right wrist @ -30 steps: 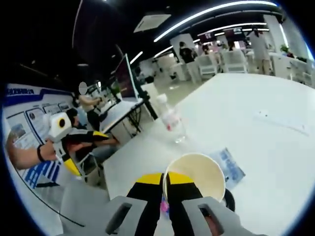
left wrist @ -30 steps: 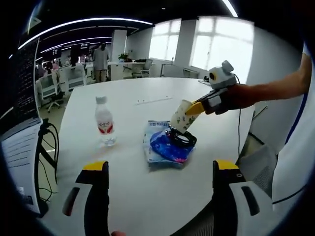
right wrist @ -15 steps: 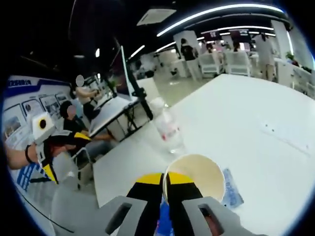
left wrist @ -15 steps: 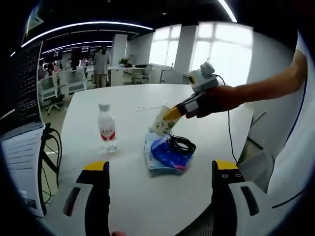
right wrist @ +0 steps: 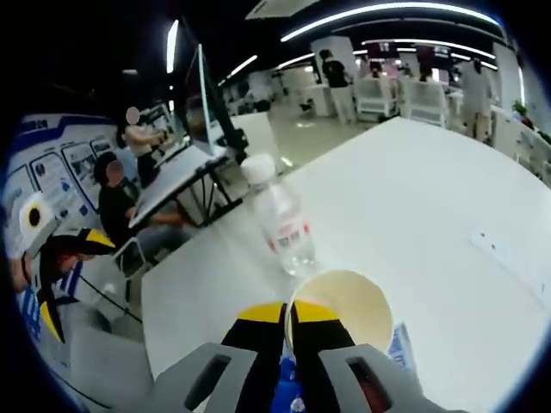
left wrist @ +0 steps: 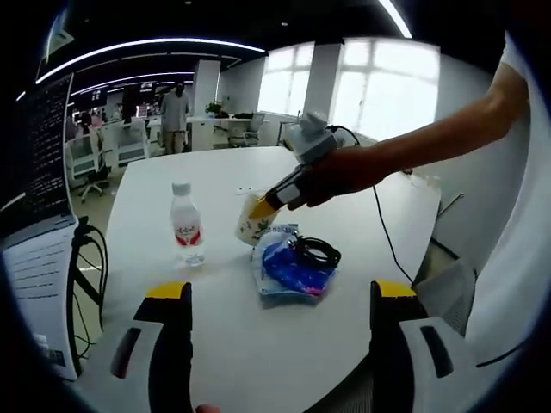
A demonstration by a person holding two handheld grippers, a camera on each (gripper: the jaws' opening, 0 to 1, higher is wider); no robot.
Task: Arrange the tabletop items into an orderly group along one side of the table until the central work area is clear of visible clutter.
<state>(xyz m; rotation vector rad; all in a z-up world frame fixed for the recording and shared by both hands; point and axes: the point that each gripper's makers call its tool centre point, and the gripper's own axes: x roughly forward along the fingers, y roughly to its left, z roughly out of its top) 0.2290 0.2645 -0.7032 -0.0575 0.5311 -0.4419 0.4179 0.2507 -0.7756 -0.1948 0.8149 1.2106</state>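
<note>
right gripper (right wrist: 287, 320) fingers pinching paper cup (left wrist: 254, 220) rim, cup over counter (left wrist: 258, 344) between water bottle (left wrist: 185, 224) and blue packet (left wrist: 293, 268) | left gripper (left wrist: 274, 297) fingers spread, holding nothing

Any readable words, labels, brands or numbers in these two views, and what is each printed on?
None can be read.
Clear plastic water bottle: red-and-white label, print too blurred.
Patterned paper cup held by the right gripper: markings too small.
Blue-and-white packet: print illegible.
Dark monitor: text rows too small.
Blue wall posters: blurred.
</note>
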